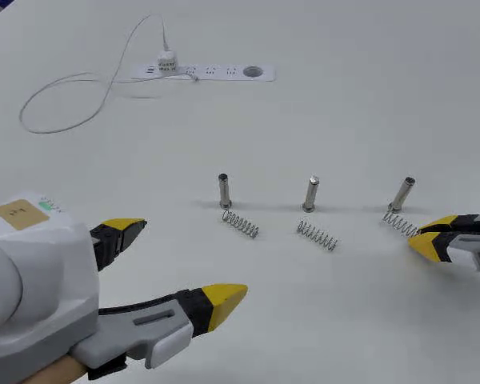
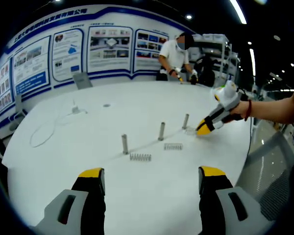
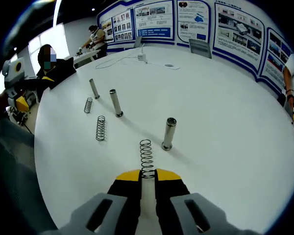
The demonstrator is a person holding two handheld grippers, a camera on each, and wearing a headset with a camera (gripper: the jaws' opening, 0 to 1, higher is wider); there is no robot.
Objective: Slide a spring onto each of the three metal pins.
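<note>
The first of the three fittings is in hand, at the pick-up stage. The right gripper [image 3: 147,175] has its two yellow tips drawn together on the near end of the held spring [image 3: 146,156], which looks pinched between them while the rest of it lies flat on the table [image 1: 344,104], running straight ahead of the tips. The nearest pin [image 3: 168,133] stands upright just beyond the tips and a little to their right, close beside the spring's far end but not inside it. Further ahead and to the left of these fingers lie the middle spring [image 3: 100,128] beside the middle pin [image 3: 115,103], then the far spring [image 3: 87,104] by the far pin [image 3: 93,88], each spring loose on the table and none threaded. The left gripper [image 2: 152,172] hangs with its fingers wide apart and nothing between them, and the row of pins and springs is well ahead of its tips. My judgement is that the next move calls for lifting the held spring, turning it upright so its open end faces down over the nearest pin's top, and lowering it squarely; gripped by only an end coil, it may swing or flex, so alignment needs care.
</note>
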